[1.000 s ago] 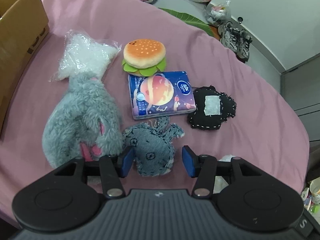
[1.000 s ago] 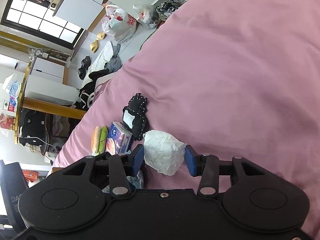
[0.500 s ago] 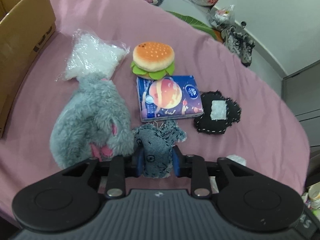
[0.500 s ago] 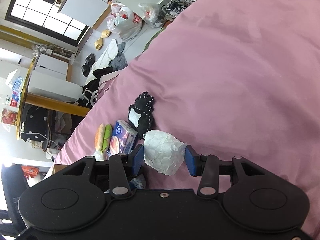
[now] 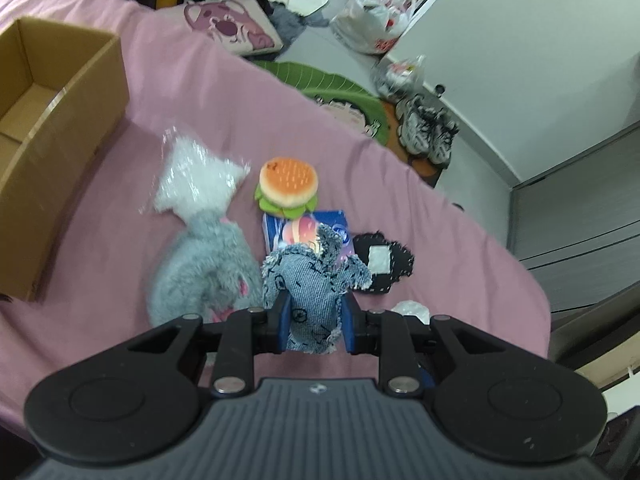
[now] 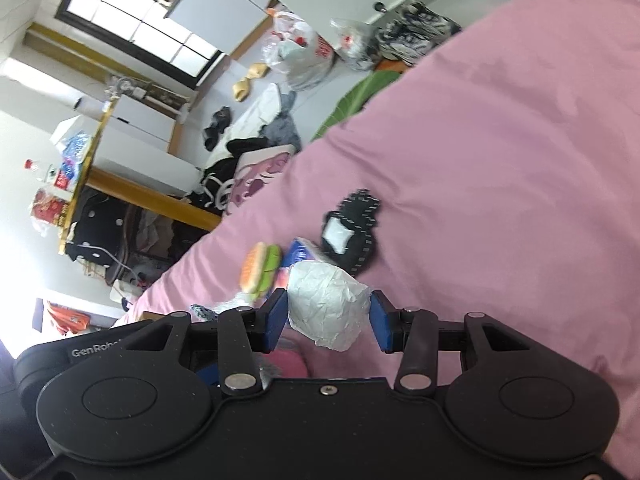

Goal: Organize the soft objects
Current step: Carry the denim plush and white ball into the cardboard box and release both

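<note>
Left gripper (image 5: 314, 324) is clamped on the denim toy (image 5: 312, 292) and holds it clear of the pink cover (image 5: 120, 240). Right gripper (image 6: 328, 320) is closed on a white wad (image 6: 326, 308), also off the cover.

Step in hand, as judged: carry the denim toy to the box (image 5: 60, 120), which stands open at the far left of the cover. To do it well, keep the clamp firm, since the toy is limp and its ears and head flop above the pads; travel high enough to pass over the grey plush (image 5: 200, 272) and the clear bag (image 5: 196, 176) and to clear the near box wall, then release only when the toy is over the open top.

The toy sits between the left jaws, gripped at its lower body, with most of its bulk projecting forward and upward. The burger (image 5: 288, 184), blue pack (image 5: 308, 232) and black patch (image 5: 380, 268) lie beyond it on the cover.
</note>
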Motion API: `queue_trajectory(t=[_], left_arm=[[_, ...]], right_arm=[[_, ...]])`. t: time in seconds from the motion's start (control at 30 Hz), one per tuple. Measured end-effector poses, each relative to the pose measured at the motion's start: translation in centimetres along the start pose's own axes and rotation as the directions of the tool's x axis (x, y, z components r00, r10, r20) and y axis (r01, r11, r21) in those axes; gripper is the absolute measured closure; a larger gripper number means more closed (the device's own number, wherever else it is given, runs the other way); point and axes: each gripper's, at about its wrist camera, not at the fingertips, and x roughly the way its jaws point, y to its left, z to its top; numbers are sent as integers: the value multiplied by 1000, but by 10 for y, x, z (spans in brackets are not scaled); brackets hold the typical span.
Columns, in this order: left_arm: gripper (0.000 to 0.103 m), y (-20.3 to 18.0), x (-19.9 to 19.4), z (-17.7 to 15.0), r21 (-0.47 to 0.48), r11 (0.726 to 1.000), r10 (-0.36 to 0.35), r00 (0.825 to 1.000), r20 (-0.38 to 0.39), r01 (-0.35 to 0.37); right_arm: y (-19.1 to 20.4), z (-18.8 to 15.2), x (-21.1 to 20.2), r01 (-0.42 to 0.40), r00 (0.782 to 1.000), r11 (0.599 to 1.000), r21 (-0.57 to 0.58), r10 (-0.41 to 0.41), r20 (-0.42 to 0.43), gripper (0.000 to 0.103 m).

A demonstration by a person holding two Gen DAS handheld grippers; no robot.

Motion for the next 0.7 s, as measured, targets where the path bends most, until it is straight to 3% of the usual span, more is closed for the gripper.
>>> queue_trajectory(t=[0.3, 0.7], left_arm=[[79, 22, -40, 15, 10, 1000, -28, 997, 65, 27], [78, 70, -84, 41, 48, 999, -13, 989, 147, 6]], right_arm=[[41, 2, -3, -116, 993, 990, -80, 118, 16, 60], [92, -8, 10, -149, 987, 968, -199, 157, 21, 60]])
